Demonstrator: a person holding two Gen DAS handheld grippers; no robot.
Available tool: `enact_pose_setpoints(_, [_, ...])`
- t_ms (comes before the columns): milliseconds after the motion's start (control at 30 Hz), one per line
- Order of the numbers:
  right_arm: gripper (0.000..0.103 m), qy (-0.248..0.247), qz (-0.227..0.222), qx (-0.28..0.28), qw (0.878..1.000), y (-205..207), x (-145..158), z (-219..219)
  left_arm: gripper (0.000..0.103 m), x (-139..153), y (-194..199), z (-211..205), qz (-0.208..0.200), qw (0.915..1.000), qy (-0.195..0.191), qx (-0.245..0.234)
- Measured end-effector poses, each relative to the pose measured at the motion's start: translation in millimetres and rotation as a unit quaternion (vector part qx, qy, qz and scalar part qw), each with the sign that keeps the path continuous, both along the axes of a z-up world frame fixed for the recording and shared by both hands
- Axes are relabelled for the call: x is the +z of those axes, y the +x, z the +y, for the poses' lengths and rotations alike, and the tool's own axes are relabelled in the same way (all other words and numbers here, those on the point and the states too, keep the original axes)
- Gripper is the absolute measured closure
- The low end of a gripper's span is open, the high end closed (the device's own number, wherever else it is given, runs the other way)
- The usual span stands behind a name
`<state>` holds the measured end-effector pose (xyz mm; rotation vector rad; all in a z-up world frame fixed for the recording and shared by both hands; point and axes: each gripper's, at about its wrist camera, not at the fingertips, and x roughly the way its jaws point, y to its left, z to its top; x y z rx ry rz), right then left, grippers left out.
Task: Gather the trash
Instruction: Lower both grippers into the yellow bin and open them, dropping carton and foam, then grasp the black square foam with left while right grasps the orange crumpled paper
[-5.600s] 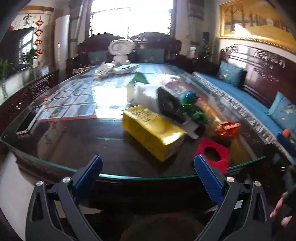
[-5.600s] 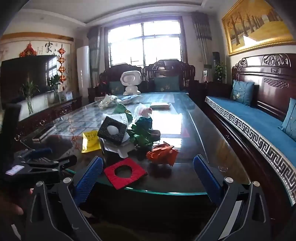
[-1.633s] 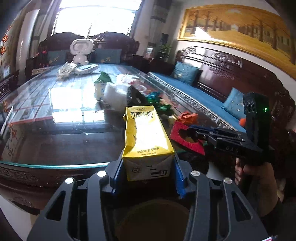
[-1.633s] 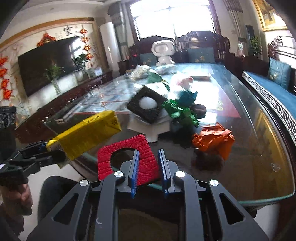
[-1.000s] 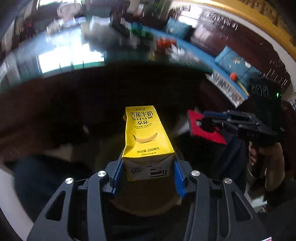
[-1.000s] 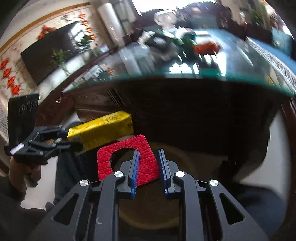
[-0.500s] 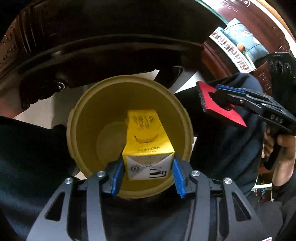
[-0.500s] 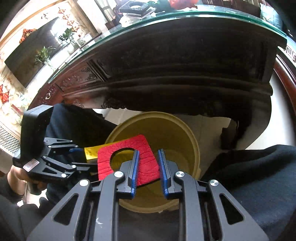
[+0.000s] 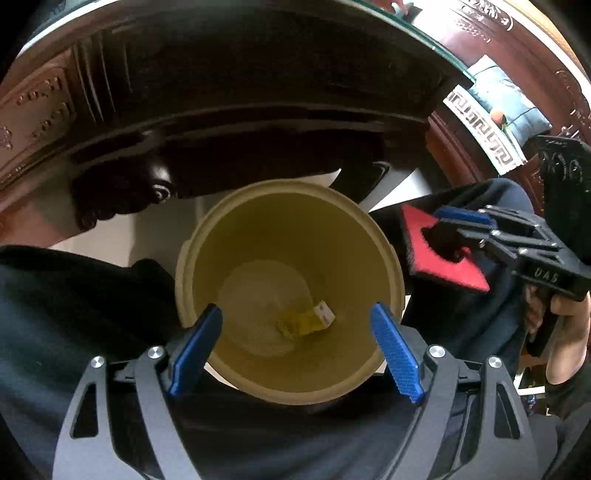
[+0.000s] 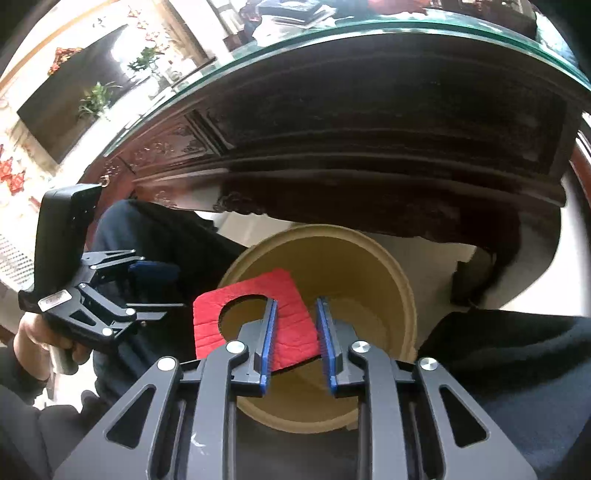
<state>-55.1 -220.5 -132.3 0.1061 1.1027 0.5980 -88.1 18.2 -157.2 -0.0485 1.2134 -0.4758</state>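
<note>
A tan round trash bin (image 9: 288, 236) stands on the floor between the person's knees, below the table edge. My left gripper (image 9: 295, 325) is open over its mouth. The yellow milk carton (image 9: 303, 319) lies at the bin's bottom. My right gripper (image 10: 294, 325) is shut on a red foam square with a round hole (image 10: 251, 317) and holds it above the bin's rim (image 10: 406, 295). In the left wrist view the red foam square (image 9: 436, 251) and the right gripper (image 9: 461, 221) hang just right of the bin. The left gripper (image 10: 147, 280) shows at the left in the right wrist view.
The dark carved wooden table apron (image 9: 221, 92) with its glass top edge (image 10: 369, 33) runs right above the bin. The person's dark-clad legs (image 9: 74, 302) flank the bin on both sides. A blue-cushioned bench (image 9: 487, 122) sits at the right.
My left gripper has opened and the yellow milk carton has dropped to the bottom of the bin. My right gripper still holds the red foam square, now closer over the bin.
</note>
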Motion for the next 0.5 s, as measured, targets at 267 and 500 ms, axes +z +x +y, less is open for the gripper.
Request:
enact_pose_setpoints(267, [0.057, 0.03, -0.007, -0.001, 1.0, 3, 10, -4, 0.02, 29, 7, 6, -0.042, 0.999, -0.009, 0.015])
enact_pose_setpoints(500, [0.057, 0.06, -0.082, -0.015, 0.995, 13, 50, -10, 0.012, 84, 28, 14, -0.134, 0.9892, -0.027, 0.051])
